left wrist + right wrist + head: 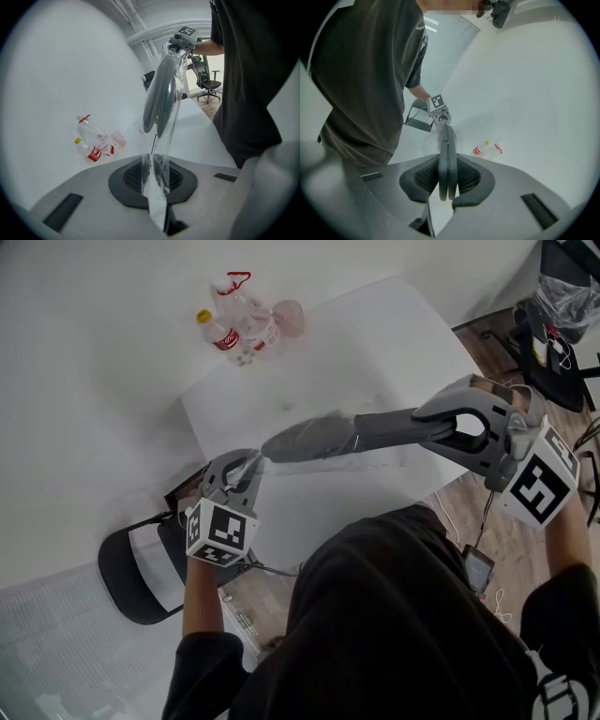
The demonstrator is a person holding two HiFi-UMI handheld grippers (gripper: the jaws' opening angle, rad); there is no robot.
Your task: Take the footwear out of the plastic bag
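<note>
In the head view, the table (375, 343) fills the middle, with the bottles (242, 322) grouped at its far-left corner, toward 11 o'clock. Over the table's near edge, the footwear (309, 439) sits in the plastic bag (266, 454), strung between the 2 tools. The left tool (251, 465) at 8 o'clock pinches the bag's end. The right tool (370, 432) at 3 o'clock clamps the footwear's opposite end. A chair (141, 568) stands on the floor at 8 o'clock, beside the table's near-left corner. An office chair (562, 306) stands off the table's right side, at 2 o'clock.
</note>
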